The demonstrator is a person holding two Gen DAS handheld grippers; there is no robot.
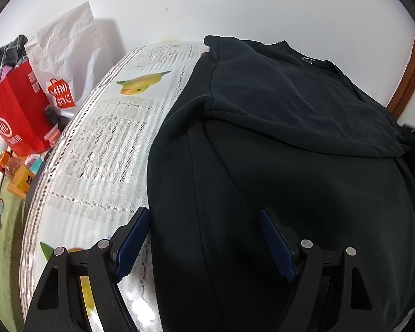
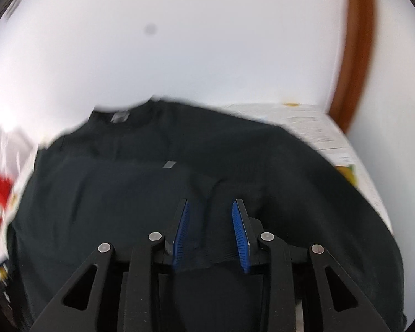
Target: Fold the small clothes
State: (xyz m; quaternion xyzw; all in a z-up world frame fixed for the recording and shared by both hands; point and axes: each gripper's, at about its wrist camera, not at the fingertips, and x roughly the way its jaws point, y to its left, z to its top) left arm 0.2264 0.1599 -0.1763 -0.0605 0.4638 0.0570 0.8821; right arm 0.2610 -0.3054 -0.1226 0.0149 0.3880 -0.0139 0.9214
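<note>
A black T-shirt (image 1: 290, 144) lies on the table with its left sleeve folded in over the body. It also shows in the right wrist view (image 2: 124, 193), blurred, collar at the far side. My left gripper (image 1: 204, 221) is open and empty, low over the shirt's near left edge; its left finger is over the tablecloth. My right gripper (image 2: 210, 213) is partly open over the shirt's lower part, with a cloth fold between its blue pads; no firm hold shows.
A white lace tablecloth (image 1: 105, 144) with fruit prints covers the table. Left of the table stand a red bag (image 1: 16, 110), a white Miniso bag (image 1: 66, 55) and a drink bottle (image 1: 13, 171). A white wall and a brown door frame (image 2: 357, 55) lie behind.
</note>
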